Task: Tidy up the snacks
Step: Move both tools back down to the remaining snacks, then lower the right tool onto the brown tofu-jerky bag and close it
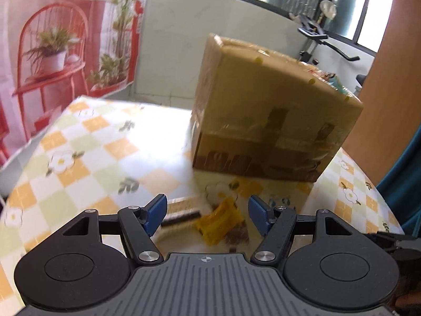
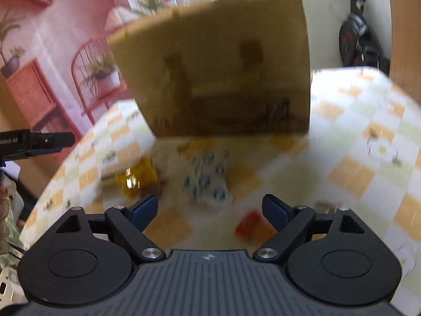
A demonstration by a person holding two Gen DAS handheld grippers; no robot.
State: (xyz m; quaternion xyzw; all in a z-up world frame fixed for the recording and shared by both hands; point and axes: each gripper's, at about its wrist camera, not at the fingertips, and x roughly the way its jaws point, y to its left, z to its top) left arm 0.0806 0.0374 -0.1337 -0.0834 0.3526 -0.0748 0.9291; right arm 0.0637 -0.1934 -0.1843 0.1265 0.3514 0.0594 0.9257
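A tan cardboard box (image 1: 273, 115) stands on the checked tablecloth (image 1: 86, 144); it also shows in the right wrist view (image 2: 218, 71). My left gripper (image 1: 208, 214) is open and empty, just above a yellow snack packet (image 1: 219, 221) and a pale bar with a dark edge (image 1: 181, 213). My right gripper (image 2: 210, 212) is open and empty over the table. In front of it lie a white packet with blue dots (image 2: 208, 181), a yellow packet (image 2: 138, 176) to the left and a red-orange packet (image 2: 250, 225) by the right finger. The right wrist view is blurred.
The left gripper's body (image 2: 36, 141) pokes in at the left edge of the right wrist view. A pink printed backdrop (image 1: 52, 47) hangs behind the table. An exercise bike (image 1: 318, 39) stands by the window. A wooden panel (image 1: 389, 73) rises at the right.
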